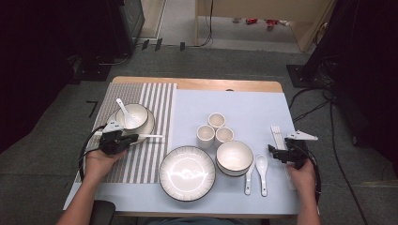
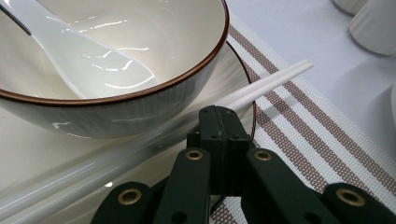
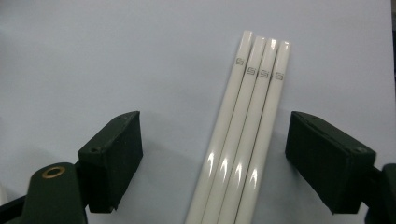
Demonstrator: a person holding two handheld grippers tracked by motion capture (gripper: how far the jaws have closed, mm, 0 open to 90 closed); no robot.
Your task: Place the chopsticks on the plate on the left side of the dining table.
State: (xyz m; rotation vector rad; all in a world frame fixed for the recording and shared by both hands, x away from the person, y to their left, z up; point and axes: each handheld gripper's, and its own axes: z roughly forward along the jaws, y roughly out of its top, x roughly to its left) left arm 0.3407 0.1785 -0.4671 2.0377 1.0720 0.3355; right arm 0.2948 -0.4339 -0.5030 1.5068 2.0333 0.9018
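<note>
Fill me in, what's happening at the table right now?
A person is laying place settings with two handheld grippers. The left gripper is shut beside a pair of white chopsticks resting on the plate under a bowl with a spoon in it. The right gripper is open around four more chopsticks on the light blue mat.

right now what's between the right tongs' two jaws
Four white chopsticks lie side by side on the pale blue mat between the open jaws of the right tongs, untouched, in the right gripper view.
</note>
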